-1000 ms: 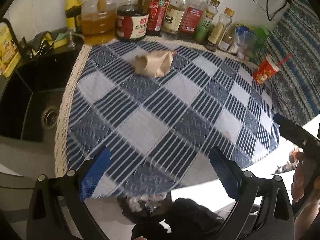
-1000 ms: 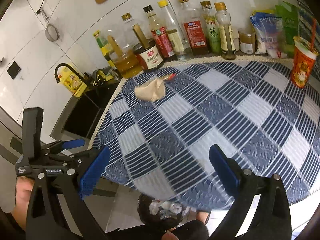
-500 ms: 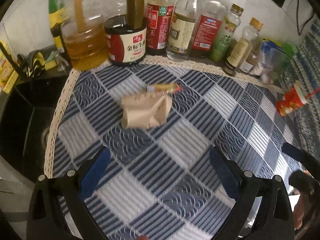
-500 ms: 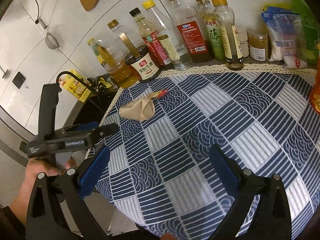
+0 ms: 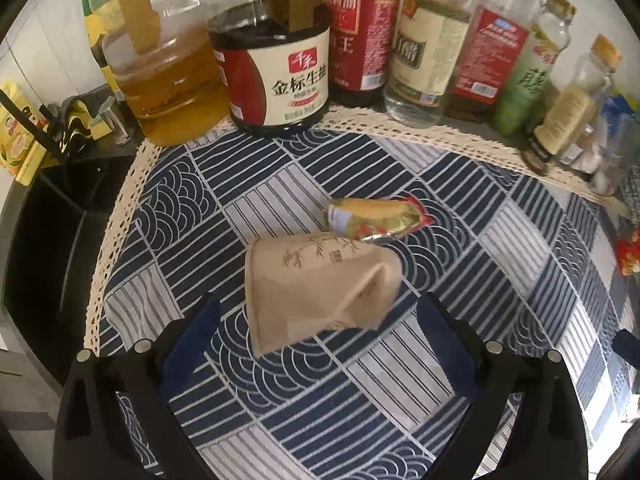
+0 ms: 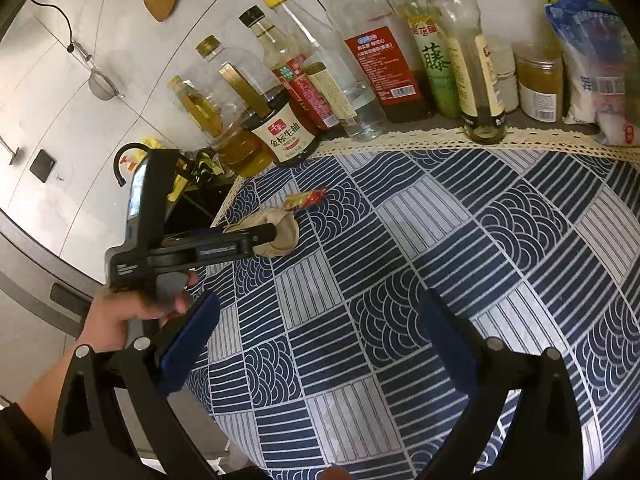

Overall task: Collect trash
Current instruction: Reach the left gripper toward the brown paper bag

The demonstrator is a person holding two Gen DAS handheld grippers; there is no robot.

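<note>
Along the left edge of the blue patterned cloth (image 5: 280, 392), where its lace border meets the black sink (image 5: 44, 248), nothing lies on the fabric. A little in from that edge, toward the back row of bottles, lies the crumpled paper cup (image 5: 320, 284), tan and squashed on its side, with its open mouth seemingly turned to the right, though the fisheye makes that hard to be sure of. Touching its far side is a small foil snack wrapper (image 5: 376, 216), yellow and red, lying flat.

The left gripper (image 5: 316, 344) has its jaws spread wide, one blue pad on each side of the cup's near end, not yet touching it. From the right wrist view the same gripper (image 6: 276, 236) reaches over the cup (image 6: 280, 232), with the wrapper (image 6: 306, 199) just beyond.

The cup should be very light, soft and already collapsed, so it will fold further when pinched. Closing across the flattened middle wall looks safest. The wrapper is probably slick and thin and may need picking from a raised crease.

On the right, the right gripper (image 6: 320, 344) hangs over bare cloth near the front edge, fingers wide apart and holding nothing.
</note>
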